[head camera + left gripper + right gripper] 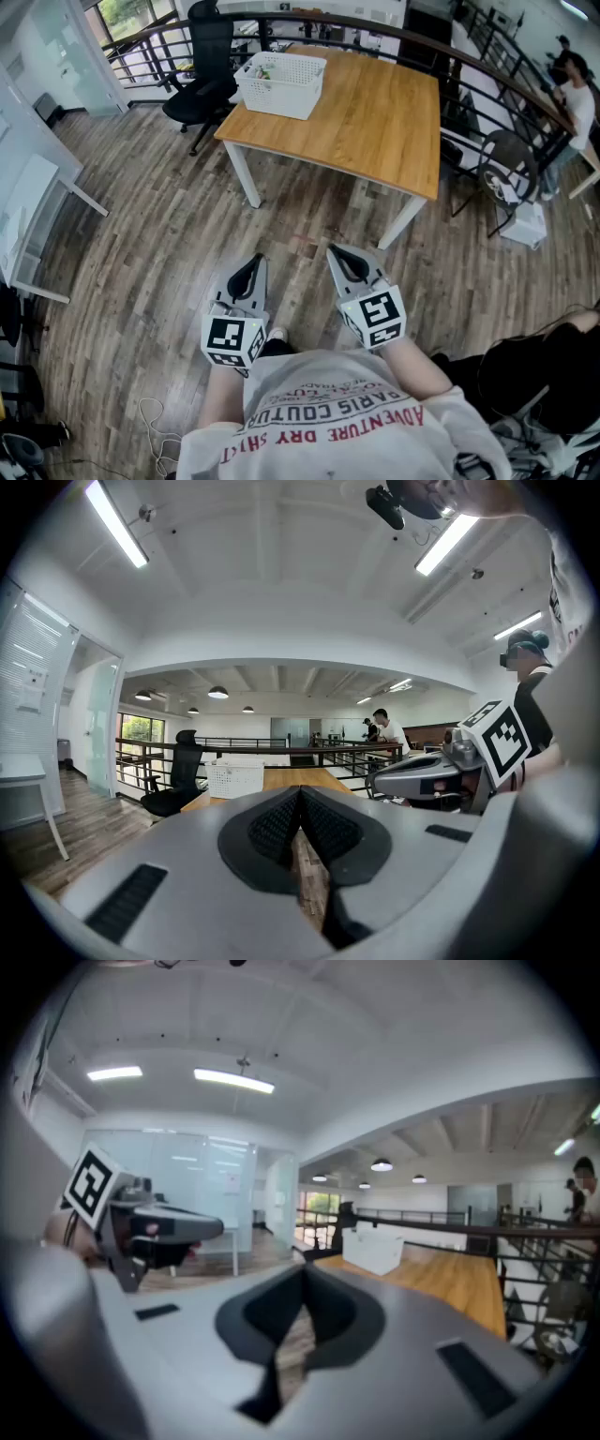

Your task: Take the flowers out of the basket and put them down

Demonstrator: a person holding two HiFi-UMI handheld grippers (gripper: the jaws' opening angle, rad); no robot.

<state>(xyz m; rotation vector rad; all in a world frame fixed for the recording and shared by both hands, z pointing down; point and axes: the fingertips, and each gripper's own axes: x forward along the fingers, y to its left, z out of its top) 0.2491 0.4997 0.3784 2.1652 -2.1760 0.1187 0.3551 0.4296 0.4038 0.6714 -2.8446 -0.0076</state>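
Observation:
A white slatted basket [278, 83] stands on the far left corner of a wooden table [375, 117]; something greenish shows inside it, too small to make out. The same basket [234, 778] [376, 1247] appears in both gripper views, well ahead. My left gripper [254, 265] and right gripper [341, 253] hang side by side over the wood floor, close to my body and a good step short of the table. Both are shut with nothing between the pads. Each gripper view shows the other gripper beside it.
A black office chair [203, 70] stands left of the table, another chair [502, 164] at its right. A dark railing [394, 33] runs behind. White desks [42, 220] line the left wall. A person [574, 94] sits at the far right.

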